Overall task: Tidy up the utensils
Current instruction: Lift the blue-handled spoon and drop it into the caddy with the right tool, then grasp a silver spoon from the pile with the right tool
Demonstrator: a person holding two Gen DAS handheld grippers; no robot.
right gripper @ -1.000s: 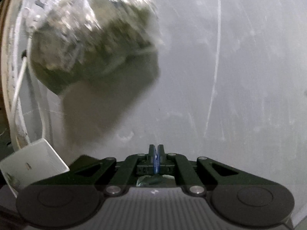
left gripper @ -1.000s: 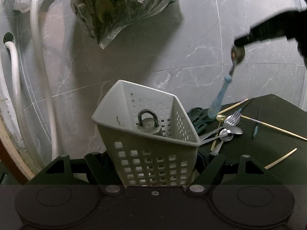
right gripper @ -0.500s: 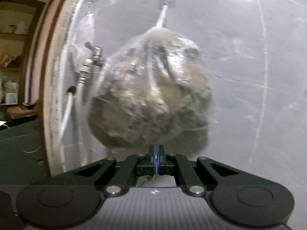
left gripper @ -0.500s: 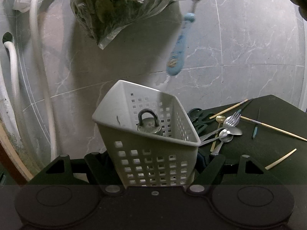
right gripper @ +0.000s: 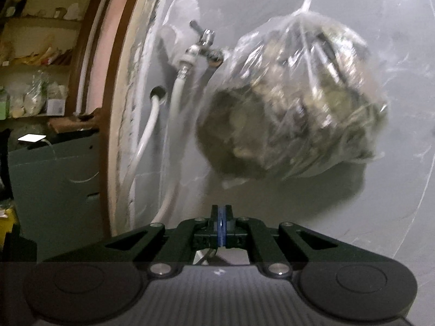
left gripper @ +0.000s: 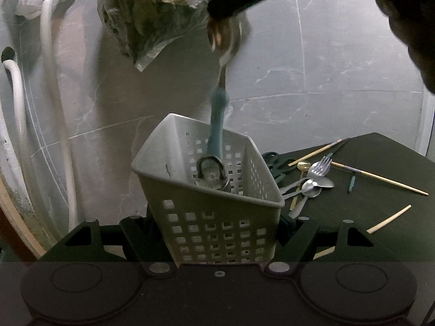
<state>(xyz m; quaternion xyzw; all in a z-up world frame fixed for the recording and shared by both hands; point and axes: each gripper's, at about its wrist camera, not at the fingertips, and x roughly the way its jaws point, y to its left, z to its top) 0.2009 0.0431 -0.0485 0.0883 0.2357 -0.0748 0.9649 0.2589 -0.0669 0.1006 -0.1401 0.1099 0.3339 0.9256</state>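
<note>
My left gripper (left gripper: 217,233) is shut on a white perforated utensil basket (left gripper: 212,212) and holds it upright; a metal padlock (left gripper: 212,175) lies inside. My right gripper (right gripper: 221,228) is shut on a blue-handled spoon (left gripper: 217,125) by its bowl. The spoon hangs handle down, with the handle tip inside the basket behind the padlock. In the right wrist view only a sliver of the spoon (right gripper: 206,255) shows under the fingers. Loose forks and spoons (left gripper: 312,179) and chopsticks (left gripper: 380,179) lie on the dark table (left gripper: 367,212) to the right.
A clear bag of dark contents (left gripper: 152,19) hangs on the grey tiled wall (left gripper: 326,87), also in the right wrist view (right gripper: 293,114). White hoses (left gripper: 54,95) and a tap (right gripper: 204,43) are at left. Dark scissors (left gripper: 274,163) lie behind the basket.
My right gripper has carried the blue-handled spoon from the right to above the basket and lowered it, so the handle now dips into the basket. The basket has not moved.
</note>
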